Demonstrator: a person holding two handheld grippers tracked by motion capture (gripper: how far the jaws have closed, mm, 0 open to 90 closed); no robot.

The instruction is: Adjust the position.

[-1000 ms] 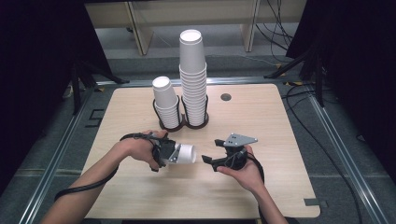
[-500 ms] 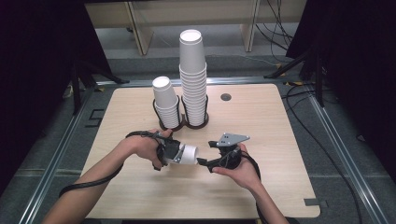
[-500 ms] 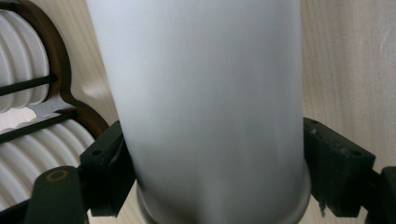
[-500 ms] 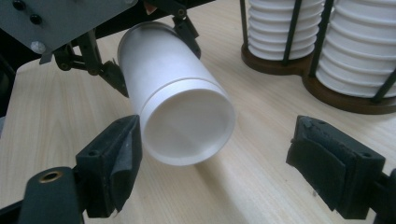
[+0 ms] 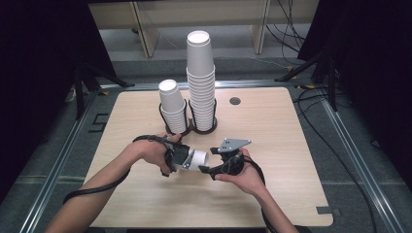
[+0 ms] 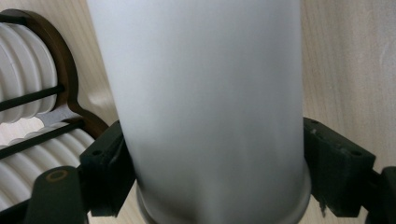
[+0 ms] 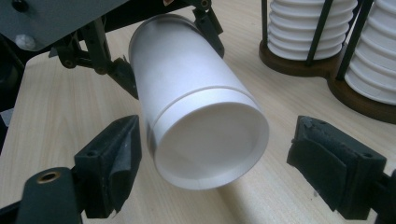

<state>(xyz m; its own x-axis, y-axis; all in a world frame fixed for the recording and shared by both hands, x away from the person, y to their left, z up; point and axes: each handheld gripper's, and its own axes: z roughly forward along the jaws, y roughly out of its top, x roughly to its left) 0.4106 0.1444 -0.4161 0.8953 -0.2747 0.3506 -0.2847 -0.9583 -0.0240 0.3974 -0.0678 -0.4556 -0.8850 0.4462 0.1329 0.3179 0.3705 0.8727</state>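
A white paper cup (image 5: 197, 160) lies on its side above the table, with my left gripper (image 5: 179, 156) shut on its rim end. In the left gripper view the cup (image 6: 205, 102) stands between both pads, which press its sides. My right gripper (image 5: 208, 168) faces it from the right. In the right gripper view the cup's (image 7: 201, 116) base end sits between the jaws of the right gripper (image 7: 233, 172). The left pad is close to it and the right pad stands well clear. These jaws have just been opening a little. A seam rings the cup near its base.
Behind the hands a dark wire holder (image 5: 192, 128) carries a short cup stack (image 5: 172, 104) and a tall cup stack (image 5: 200, 82). A small round hole (image 5: 235, 101) sits at the table's back right. Both stacks (image 7: 308, 28) lie close to the right gripper's far side.
My right gripper has shifted left, so its jaws now reach around the cup's base end. The left gripper and the cup have barely moved.
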